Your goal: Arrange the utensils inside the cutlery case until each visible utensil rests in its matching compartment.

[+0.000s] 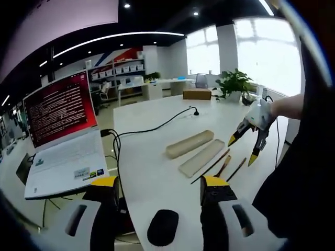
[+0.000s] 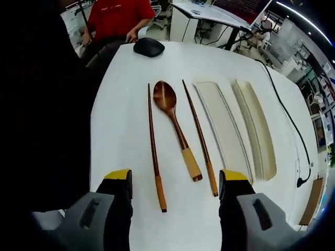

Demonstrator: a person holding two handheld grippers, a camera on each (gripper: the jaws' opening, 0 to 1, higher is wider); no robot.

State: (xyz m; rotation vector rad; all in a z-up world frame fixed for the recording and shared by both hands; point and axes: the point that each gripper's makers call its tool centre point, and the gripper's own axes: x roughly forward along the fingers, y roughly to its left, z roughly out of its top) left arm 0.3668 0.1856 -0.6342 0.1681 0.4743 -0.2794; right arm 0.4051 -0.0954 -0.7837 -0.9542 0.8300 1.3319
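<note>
Right gripper view lets you see the spoon [image 2: 174,130] lying between two chopsticks [image 2: 155,151], with the case [image 2: 255,130] and lid [image 2: 222,125] to their right on the table [image 2: 120,130], and your right gripper [image 2: 176,183] spread wide below them. Left gripper view adds a laptop [image 1: 63,136] at left, a mouse [image 1: 162,227] between your left gripper's [image 1: 159,188] parted jaws, and your right gripper [image 1: 243,149] hanging open at right.
</note>
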